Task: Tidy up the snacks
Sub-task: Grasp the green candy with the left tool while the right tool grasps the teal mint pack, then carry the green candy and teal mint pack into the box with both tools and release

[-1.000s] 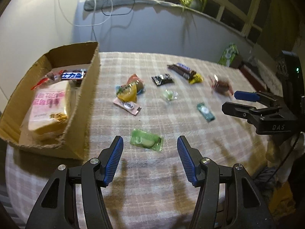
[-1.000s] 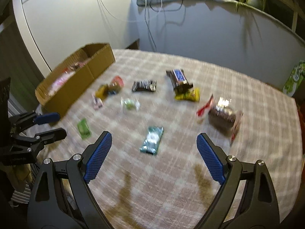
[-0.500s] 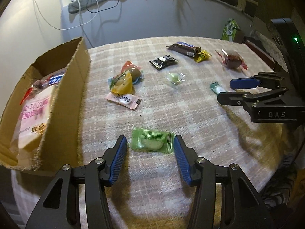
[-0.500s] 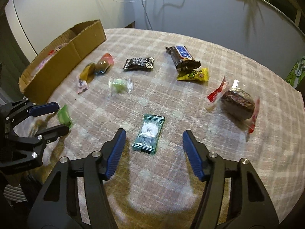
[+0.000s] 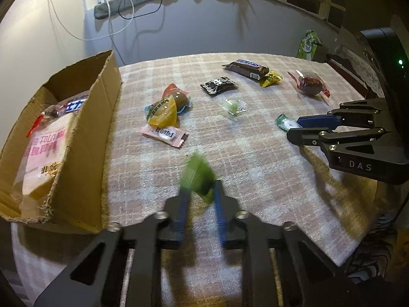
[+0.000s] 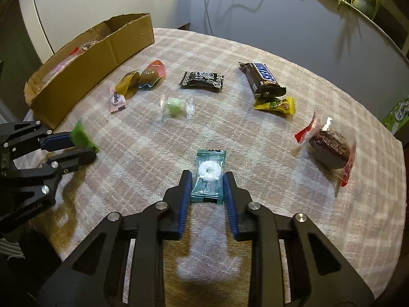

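Note:
My left gripper [image 5: 200, 192] is shut on a green candy packet [image 5: 198, 174], which stands up blurred between the blue pads; it also shows in the right wrist view [image 6: 81, 136]. My right gripper [image 6: 207, 179] has its pads against both sides of a teal mint packet [image 6: 209, 175] lying on the checked tablecloth [image 6: 255, 153]. The cardboard box [image 5: 84, 138] at the left holds a pink-labelled bag [image 5: 43, 151] and other snacks.
Loose snacks lie on the cloth: a Snickers bar [image 6: 262, 78], yellow packet [image 6: 276, 105], black packet [image 6: 202, 80], clear-wrapped green candy [image 6: 176, 107], red-wrapped brown cake [image 6: 328, 147], pink packet [image 5: 165, 134], yellow and orange snacks [image 5: 166, 107]. The table edge is near me.
My left gripper has closed on the green packet and tipped it up. My right gripper has moved forward and closed around the teal mint packet.

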Available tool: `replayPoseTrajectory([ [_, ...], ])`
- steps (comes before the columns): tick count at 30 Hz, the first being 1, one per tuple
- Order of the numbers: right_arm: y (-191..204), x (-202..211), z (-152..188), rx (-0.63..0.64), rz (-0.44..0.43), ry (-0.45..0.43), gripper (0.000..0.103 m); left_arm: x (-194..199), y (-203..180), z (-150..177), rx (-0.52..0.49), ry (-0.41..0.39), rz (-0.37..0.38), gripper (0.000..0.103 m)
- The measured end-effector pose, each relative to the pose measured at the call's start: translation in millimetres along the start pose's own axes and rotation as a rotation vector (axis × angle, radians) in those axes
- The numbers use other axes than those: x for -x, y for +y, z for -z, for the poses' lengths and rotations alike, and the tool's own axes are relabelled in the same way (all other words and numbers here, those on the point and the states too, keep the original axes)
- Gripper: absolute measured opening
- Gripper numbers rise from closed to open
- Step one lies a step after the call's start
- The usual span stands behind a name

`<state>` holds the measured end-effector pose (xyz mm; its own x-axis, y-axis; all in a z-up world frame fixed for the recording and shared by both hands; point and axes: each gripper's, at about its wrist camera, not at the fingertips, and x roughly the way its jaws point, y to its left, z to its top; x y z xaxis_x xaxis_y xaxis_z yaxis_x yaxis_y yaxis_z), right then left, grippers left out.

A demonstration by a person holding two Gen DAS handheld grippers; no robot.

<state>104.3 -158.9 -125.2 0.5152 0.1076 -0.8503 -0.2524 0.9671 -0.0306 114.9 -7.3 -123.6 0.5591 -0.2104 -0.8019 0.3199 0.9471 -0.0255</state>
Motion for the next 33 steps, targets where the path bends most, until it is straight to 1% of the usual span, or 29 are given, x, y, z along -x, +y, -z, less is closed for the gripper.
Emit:
replayPoseTrajectory([
  [3,-0.7,0.5,0.8,-0.009,-0.007,-0.001,0.026,0.6,1.1,1.0,0.006,0.0,0.005,0.011],
  [5,-1.2,0.7,1.0,-0.017,-0.012,-0.004,0.026,1.4,1.8,1.0,0.016,-0.002,0.011,0.008],
  [9,-4.0,4.2,3.5,-0.031,-0.024,-0.016,0.026,4.4,8.2,0.4,0.065,-0.01,0.04,0.006],
  [18,-16.7,19.4,4.2,-0.076,-0.046,-0.054,0.026,24.5,16.7,-5.0,0.108,-0.058,0.055,0.005],
  [21,-18.2,25.2,2.8,-0.076,-0.039,-0.066,0.026,28.3,16.8,-8.0,0.093,-0.065,0.059,0.005],
  [24,-17.1,25.3,1.7,-0.067,-0.029,-0.069,0.026,20.3,15.0,-7.9,0.076,-0.042,0.055,0.005],
  [27,-16.5,25.4,2.2,-0.073,-0.04,-0.067,0.026,7.1,12.7,-7.0,0.07,-0.013,0.065,0.005],
  [28,-16.1,24.9,2.6,-0.072,-0.041,-0.067,0.026,4.1,11.9,-7.5,0.068,-0.011,0.071,0.006],
  [29,-16.1,24.4,3.0,-0.072,-0.042,-0.066,0.026,0.1,10.9,-9.4,0.07,-0.008,0.074,0.009],
  [30,-15.2,24.5,3.2,-0.071,-0.044,-0.065,0.026,-1.7,10.7,-10.7,0.076,-0.014,0.076,0.01],
  [31,-15.0,24.5,4.1,-0.071,-0.044,-0.064,0.026,-3.7,10.5,-12.4,0.082,-0.02,0.075,0.009],
  [32,-15.7,23.8,4.8,-0.07,-0.043,-0.064,0.026,-6.2,11.2,-14.4,0.095,-0.021,0.066,0.004],
  [33,-16.1,24.0,4.8,-0.072,-0.042,-0.064,0.026,-8.6,13.2,-16.1,0.115,-0.017,0.058,0.004],
])
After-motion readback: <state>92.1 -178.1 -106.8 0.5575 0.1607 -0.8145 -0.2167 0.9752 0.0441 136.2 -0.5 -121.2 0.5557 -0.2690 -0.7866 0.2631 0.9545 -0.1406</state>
